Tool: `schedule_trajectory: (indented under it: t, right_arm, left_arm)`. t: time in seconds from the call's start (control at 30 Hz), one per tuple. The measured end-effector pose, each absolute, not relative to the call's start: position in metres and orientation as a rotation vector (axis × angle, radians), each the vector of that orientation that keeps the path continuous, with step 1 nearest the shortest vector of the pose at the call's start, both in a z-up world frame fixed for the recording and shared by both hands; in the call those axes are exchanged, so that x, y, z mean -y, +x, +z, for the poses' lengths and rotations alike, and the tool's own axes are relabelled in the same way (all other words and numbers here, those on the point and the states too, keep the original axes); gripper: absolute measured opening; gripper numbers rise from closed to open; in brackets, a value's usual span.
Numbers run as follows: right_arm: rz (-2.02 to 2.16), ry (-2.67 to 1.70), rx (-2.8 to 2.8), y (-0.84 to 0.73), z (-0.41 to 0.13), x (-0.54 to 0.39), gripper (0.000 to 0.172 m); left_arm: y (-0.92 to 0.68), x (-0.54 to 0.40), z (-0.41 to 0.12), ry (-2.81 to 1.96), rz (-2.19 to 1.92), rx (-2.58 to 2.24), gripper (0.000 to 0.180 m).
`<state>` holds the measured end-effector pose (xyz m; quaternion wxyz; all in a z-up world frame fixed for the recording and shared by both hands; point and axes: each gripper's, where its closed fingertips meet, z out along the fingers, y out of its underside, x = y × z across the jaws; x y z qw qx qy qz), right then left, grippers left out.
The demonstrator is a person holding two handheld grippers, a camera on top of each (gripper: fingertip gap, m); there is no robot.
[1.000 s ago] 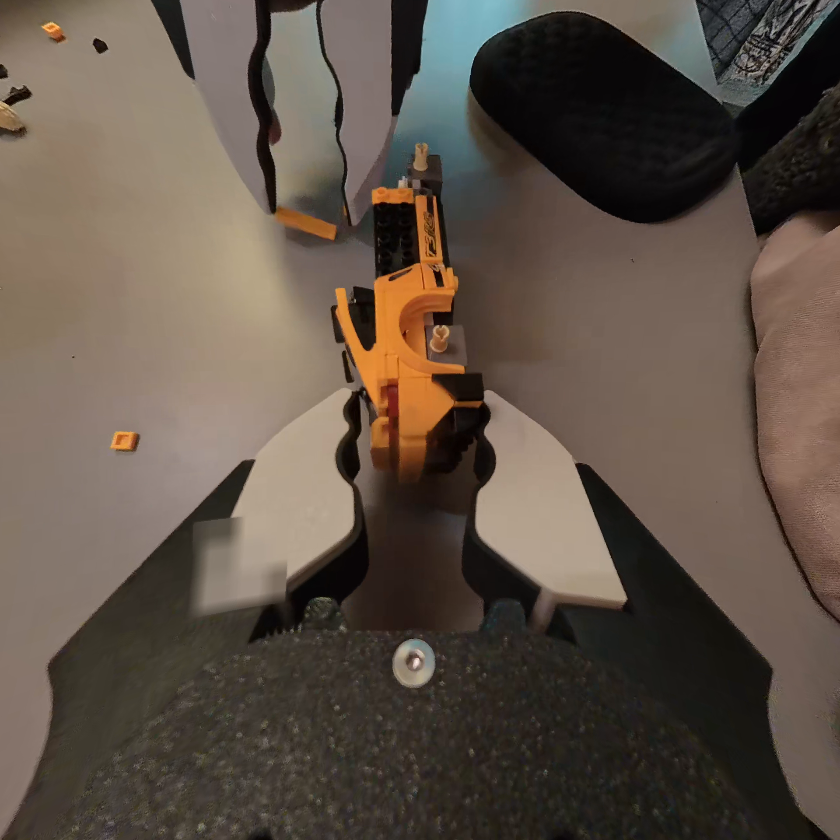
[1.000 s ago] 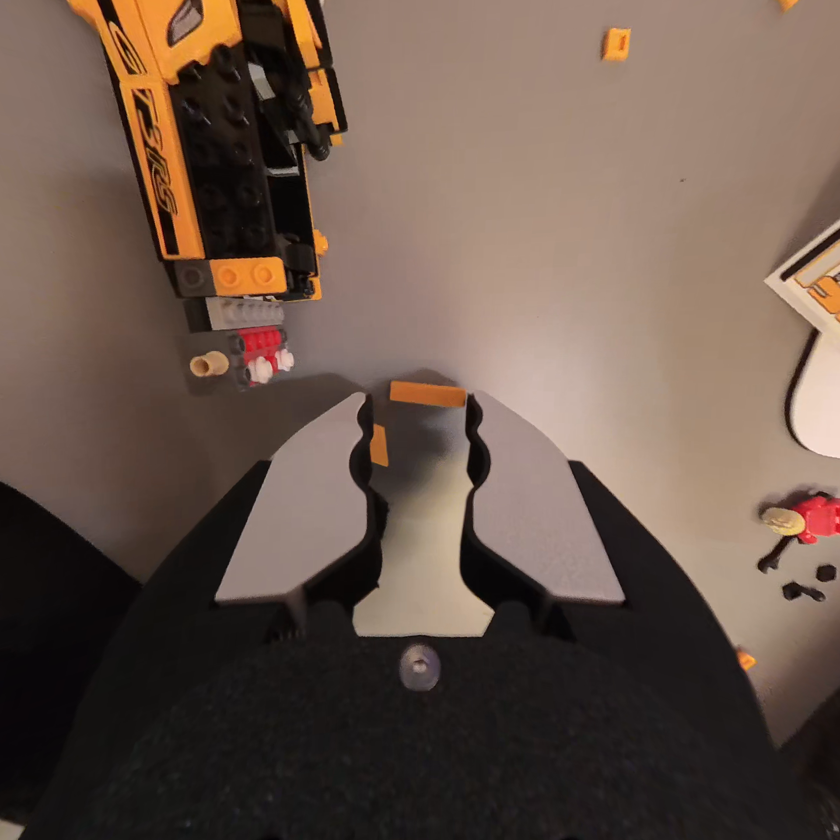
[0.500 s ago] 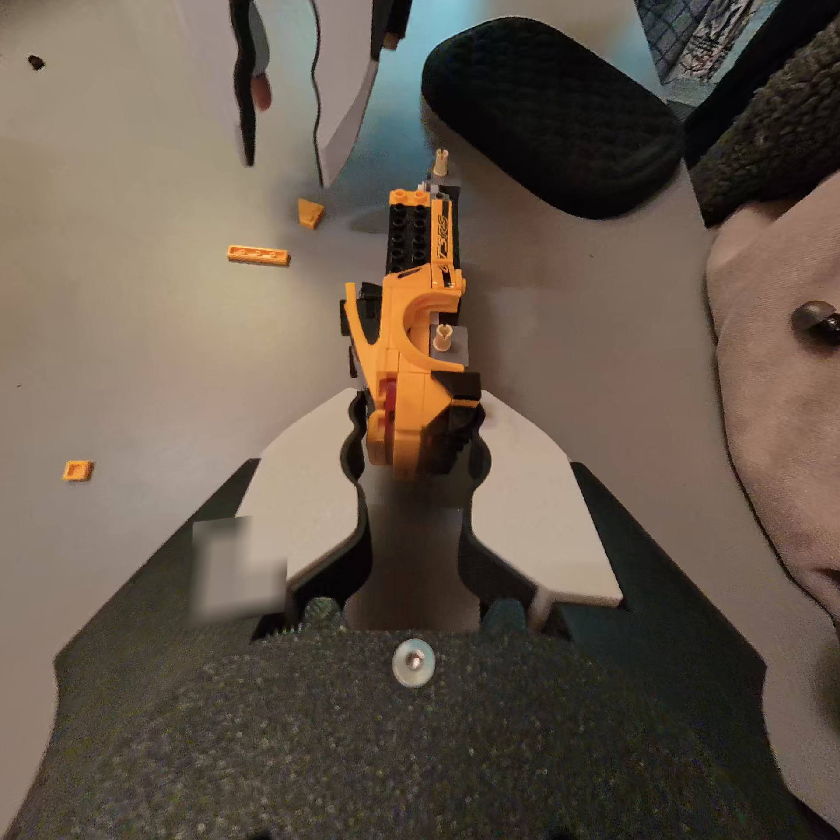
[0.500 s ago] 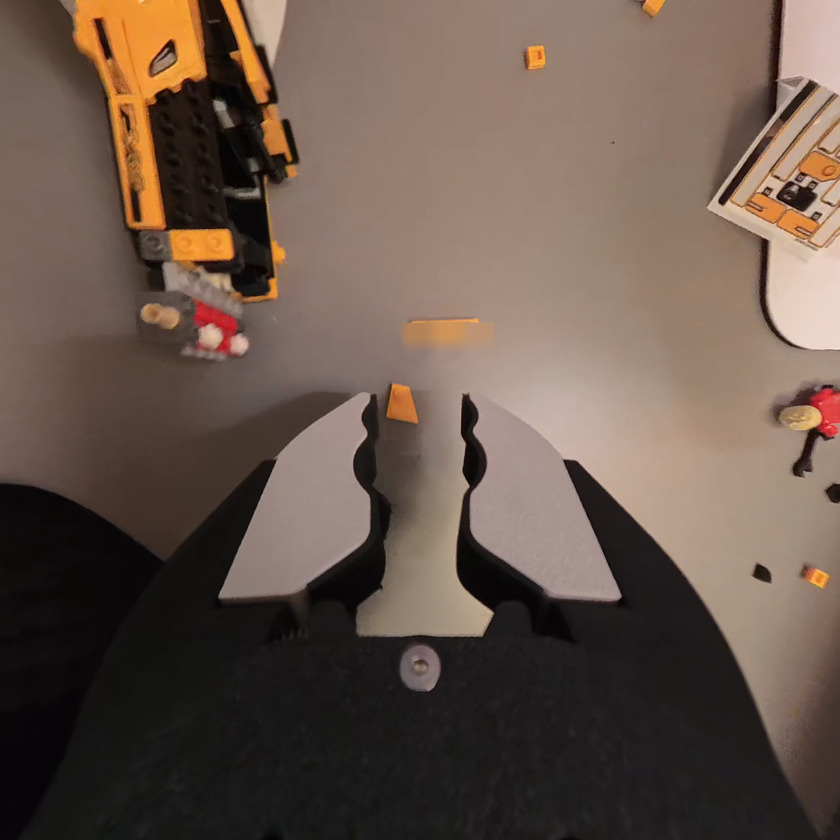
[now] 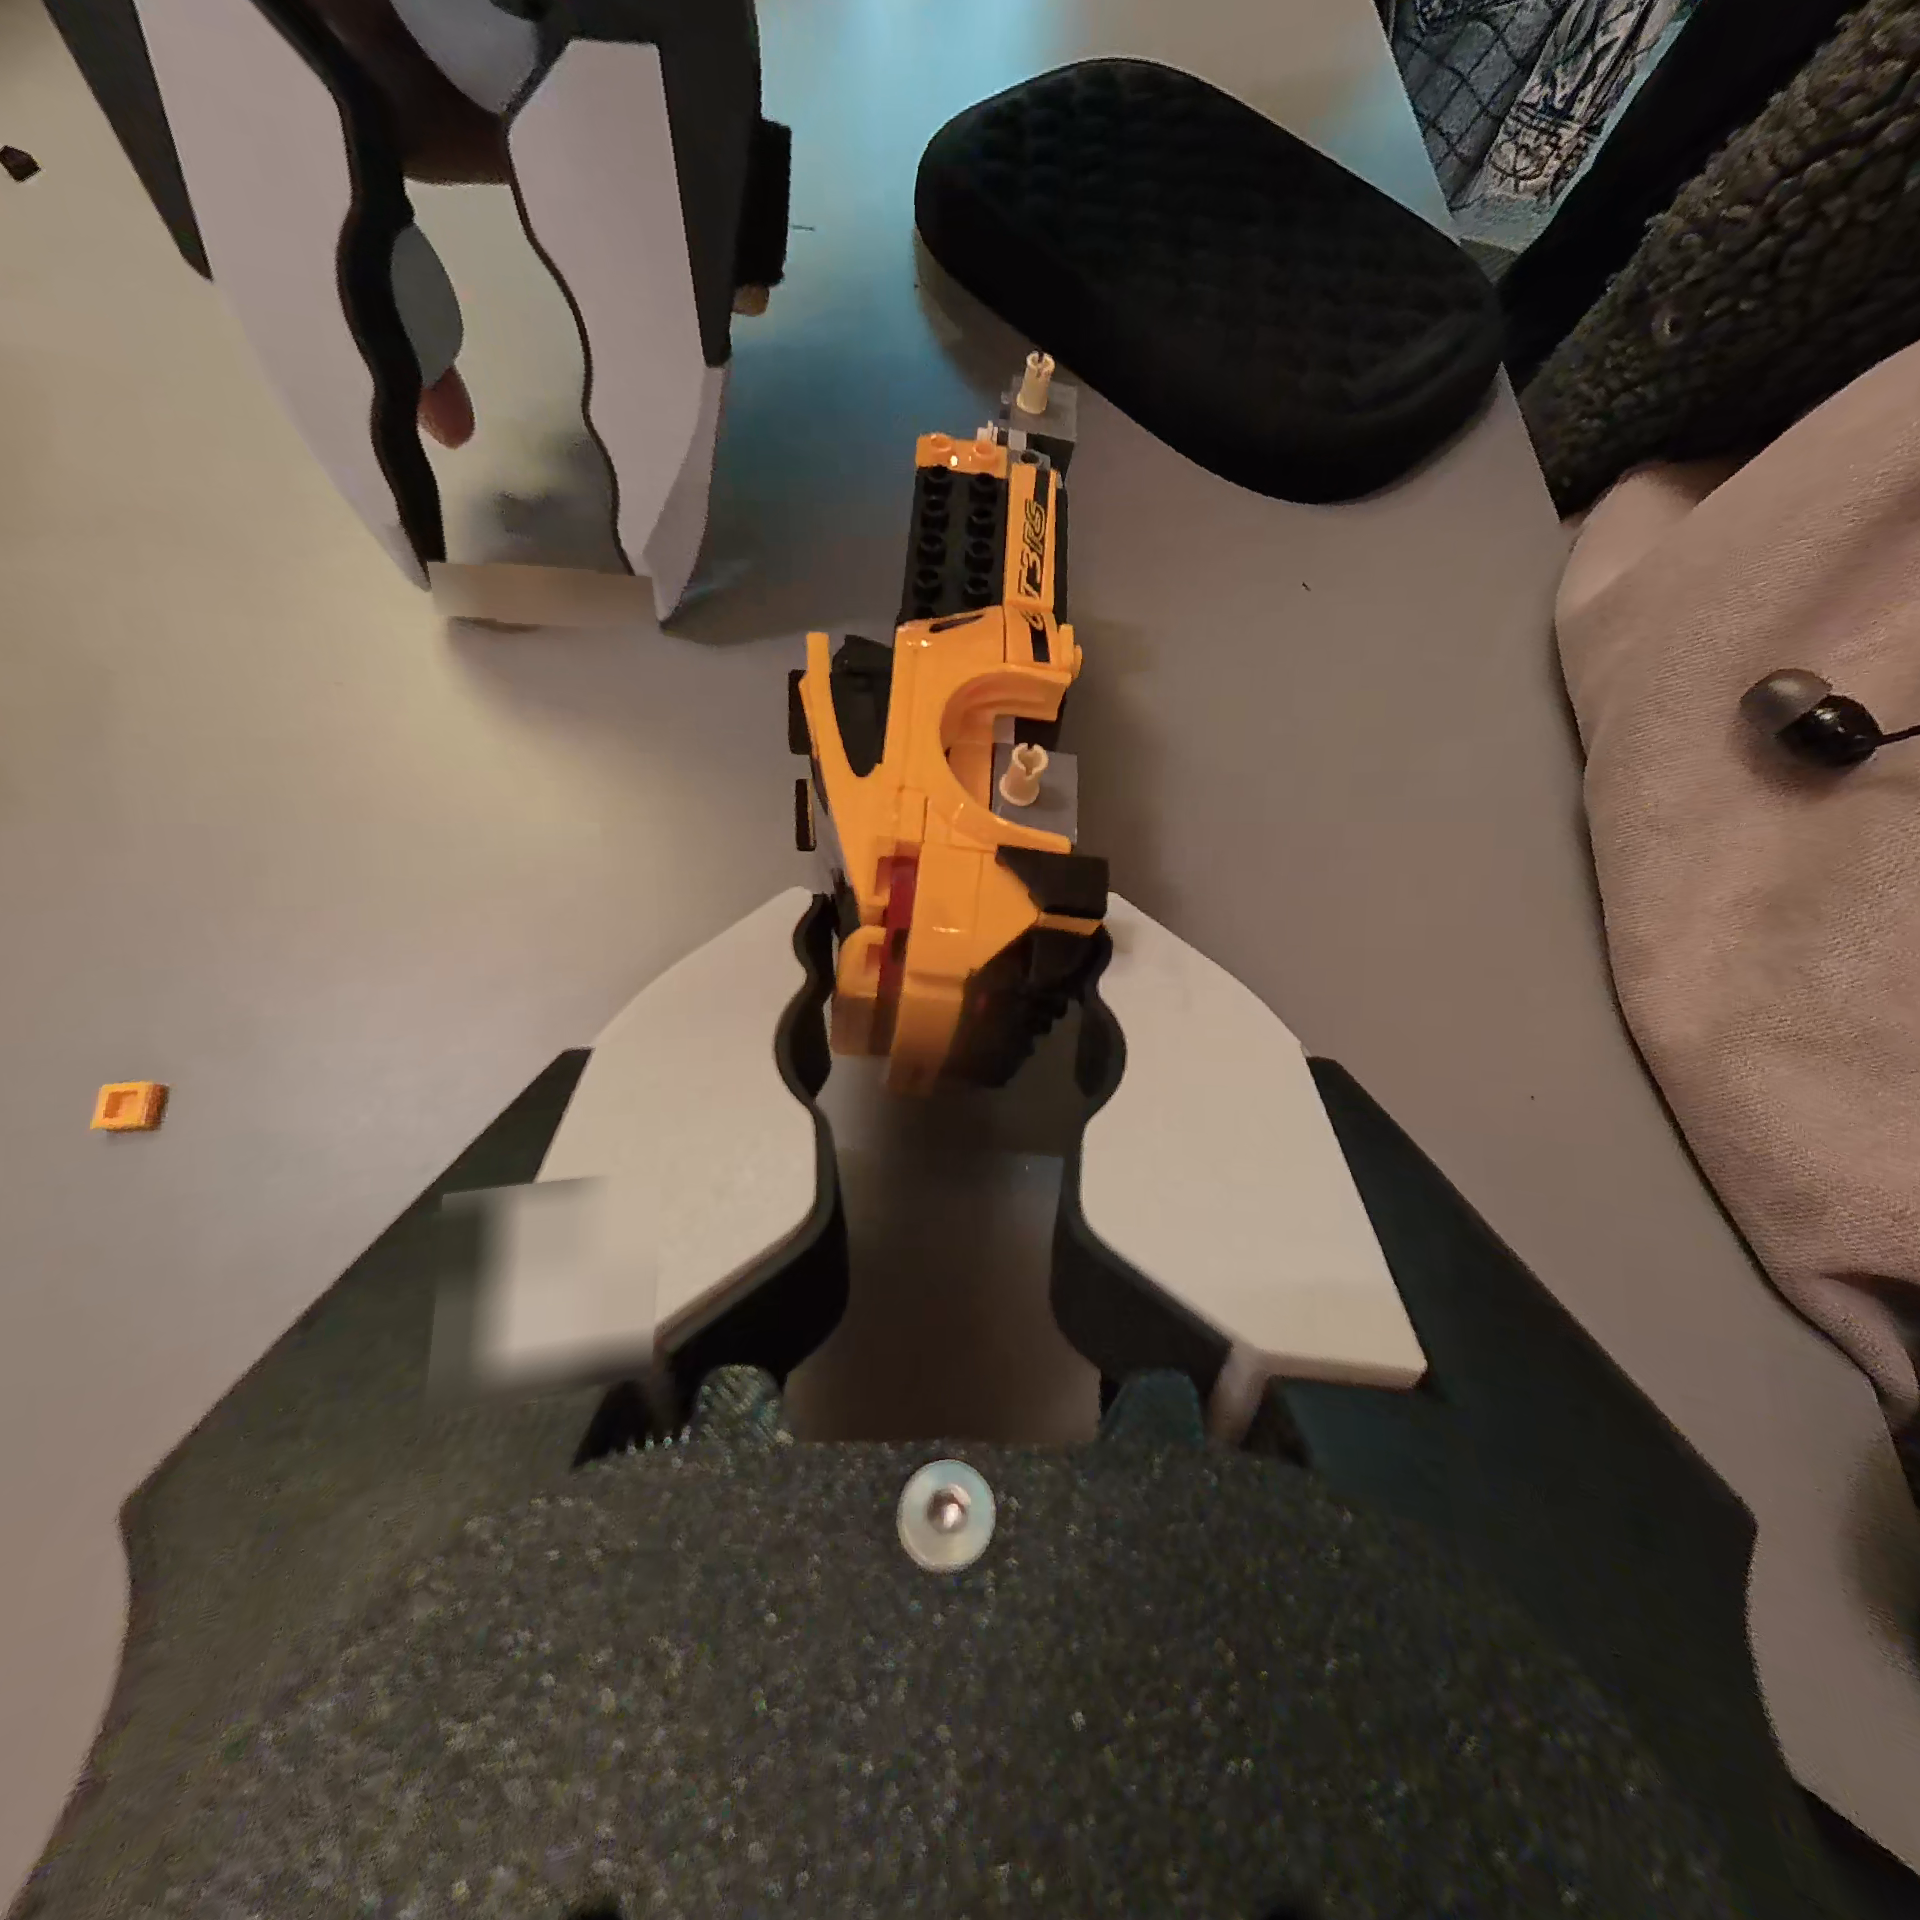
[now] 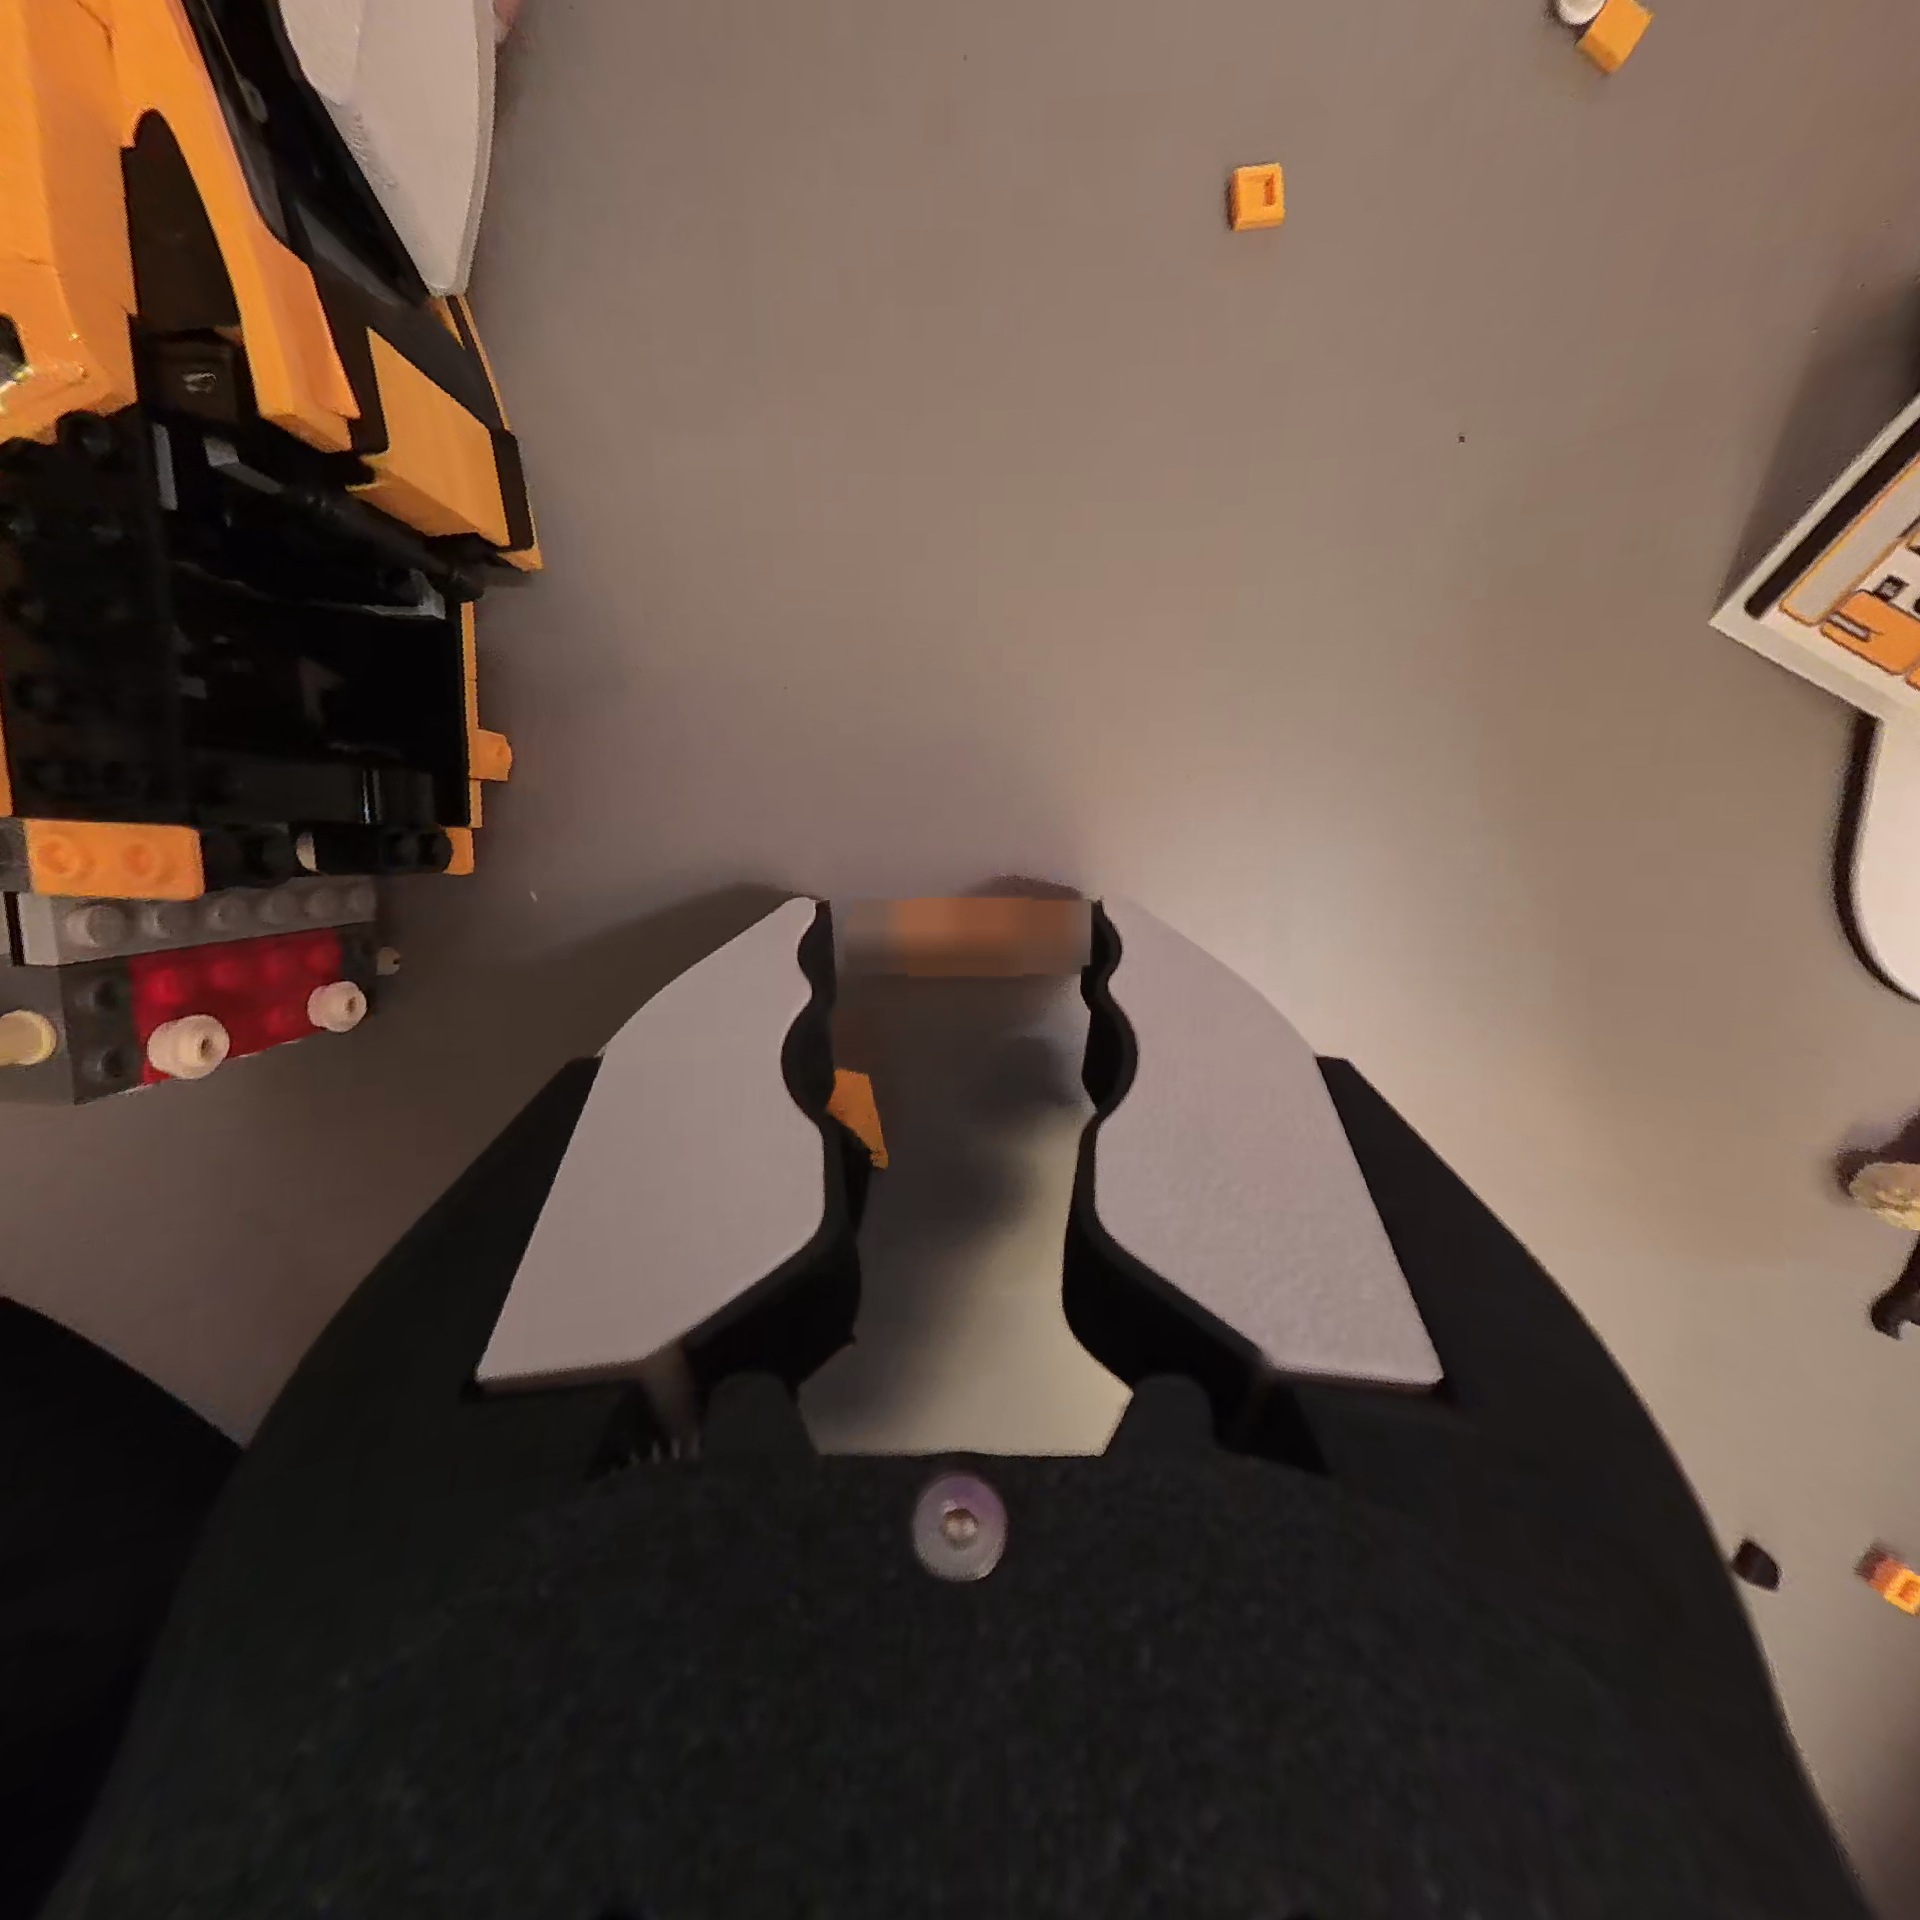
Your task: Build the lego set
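Clamping the near end of an orange-and-black brick-built car (image 5: 956, 831), the left gripper (image 5: 951, 997) has both pads pressed on its flanks, the body stretching away over the grey table (image 5: 312, 831) toward a black padded rest (image 5: 1205, 291). The right gripper (image 6: 961, 945) stands part open, tips down at the table astride a flat orange plate (image 6: 977, 935) that is blurred over; whether its pads press it I cannot tell, and 1 small orange wedge (image 6: 857, 1117) lies by its left finger. Light, rigid and prone to shedding pieces, the car is probably best held across its solid flanks.

A blurred orange piece (image 6: 977, 935) lies between the right claw's (image 6: 961, 940) fingertips.
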<state>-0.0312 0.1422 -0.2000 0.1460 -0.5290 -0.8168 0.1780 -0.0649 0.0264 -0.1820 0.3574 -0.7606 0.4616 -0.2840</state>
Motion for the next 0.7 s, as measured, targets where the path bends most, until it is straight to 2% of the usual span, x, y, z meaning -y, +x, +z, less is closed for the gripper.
schedule_trajectory:
  t: [0.1,0.33,0.53,0.7]
  right_arm:
    - [0.518,-1.531,2.366,-0.033,-0.202,-0.141,0.042]
    - [0.585,-1.552,2.356,-0.033,-0.203,-0.137,0.019]
    - [0.540,-1.550,2.316,-0.031,-0.202,-0.144,0.013]
    - [0.666,-1.567,2.177,-0.036,-0.180,-0.153,0.019]
  left_arm:
    - [-0.065,-0.026,-0.182,-1.962,-0.729,-1.194,0.044]
    - [-0.062,-0.023,-0.171,-1.914,-0.809,-1.177,0.053]
    - [-0.062,-0.023,-0.169,-1.907,-0.822,-1.167,0.053]
    - [-0.062,-0.022,-0.168,-1.906,-0.827,-1.172,0.051]
